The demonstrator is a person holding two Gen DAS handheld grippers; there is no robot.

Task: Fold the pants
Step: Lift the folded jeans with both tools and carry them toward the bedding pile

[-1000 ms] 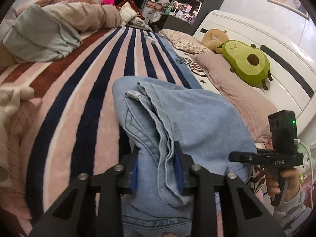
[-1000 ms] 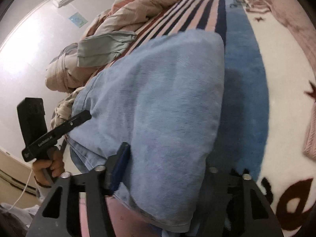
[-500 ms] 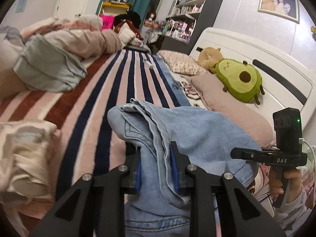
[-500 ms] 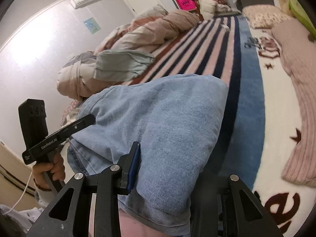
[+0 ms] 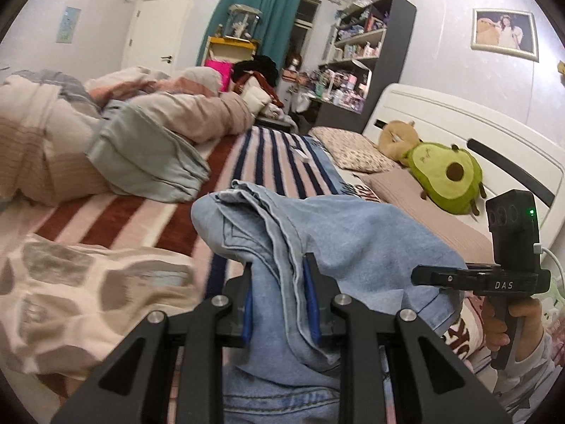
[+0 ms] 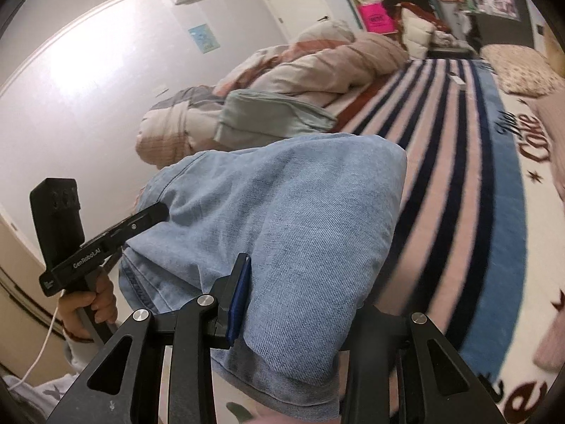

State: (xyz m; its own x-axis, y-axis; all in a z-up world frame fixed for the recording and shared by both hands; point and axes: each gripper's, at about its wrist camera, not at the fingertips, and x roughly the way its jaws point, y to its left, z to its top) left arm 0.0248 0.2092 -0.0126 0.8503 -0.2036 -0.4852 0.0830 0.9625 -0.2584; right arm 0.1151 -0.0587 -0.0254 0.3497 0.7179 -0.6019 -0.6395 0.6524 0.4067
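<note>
Holding jeans (image 5: 353,247) up over the striped bed (image 5: 275,162).
Left tongs (image 5: 280,304) and right tongs (image 6: 300,304) each pinched denim; the cloth spanned sideways between them, bulging forward, neither nearer.

Pants (image 5: 346,243) draped across the bed (image 5: 279,162), between left tongs (image 5: 279,300) and right tongs (image 6: 300,304); bunched duvet (image 5: 169,113) behind at left, avocado plush (image 5: 445,173) against the headboard (image 5: 459,123) at right.

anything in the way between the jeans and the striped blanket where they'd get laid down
Nothing visible. Both the left gripper and right gripper already clamp the jeans, and the striped blanket just beyond them is bare; the duvet pile sits off to the left.
</note>
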